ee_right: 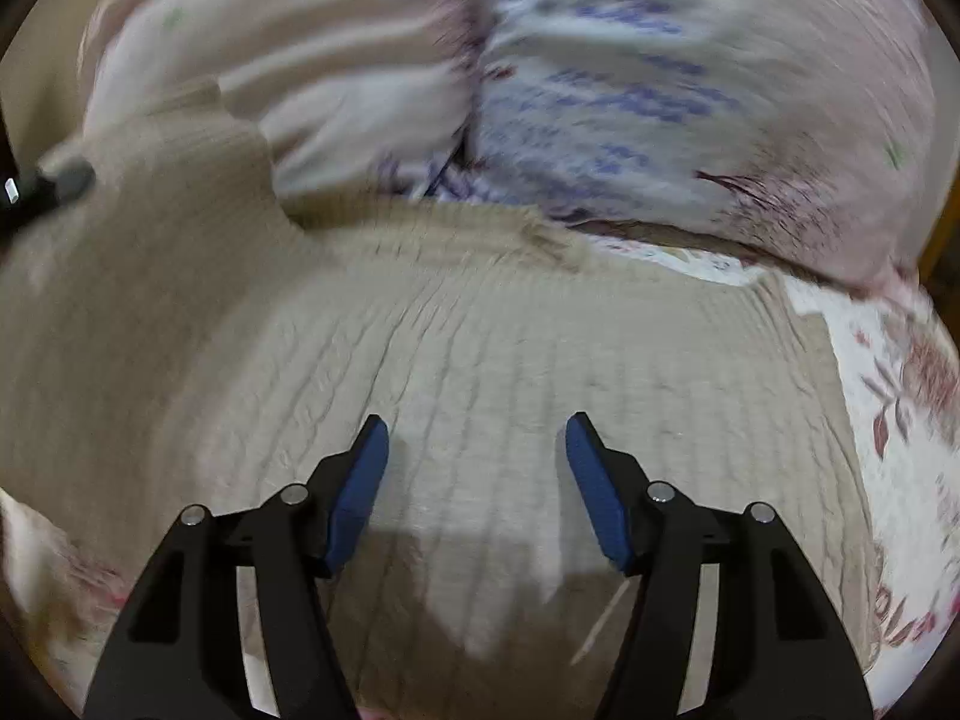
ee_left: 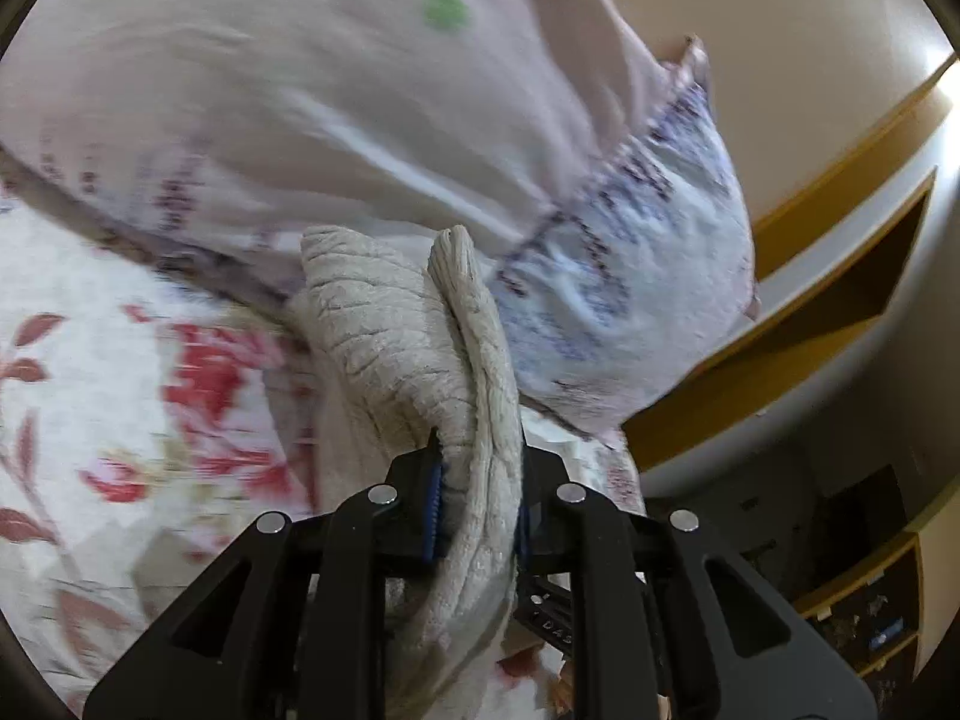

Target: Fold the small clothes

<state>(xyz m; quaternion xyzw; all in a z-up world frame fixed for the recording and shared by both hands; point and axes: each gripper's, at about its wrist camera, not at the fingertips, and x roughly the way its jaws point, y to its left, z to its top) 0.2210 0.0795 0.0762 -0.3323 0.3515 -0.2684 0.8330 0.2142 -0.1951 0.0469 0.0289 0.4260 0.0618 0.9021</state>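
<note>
- The left gripper point(ee_left: 477, 495) is closed tight on a bunched fold of the beige ribbed knit garment point(ee_left: 414, 354), lifted off the floral bedsheet point(ee_left: 120, 360).
- The right gripper point(ee_right: 477, 468) stands half open, holding nothing, above the garment's flat part point(ee_right: 480, 348).
- Pale printed pillows point(ee_right: 600, 78) lie along the bed's far edge.

**What the two wrist views are leaving unclear**

The beige ribbed knit garment point(ee_left: 474, 360) is covering the inner faces of the left gripper point(ee_left: 477, 501), and its lower end is running off the bottom edge. Motion blur is smearing the pale pink and blue-printed pillows point(ee_right: 600, 78) and the white floral bedsheet point(ee_left: 120, 360). A dark object point(ee_right: 36, 189) at the right view's left edge is being cut off, unidentifiable.
</note>
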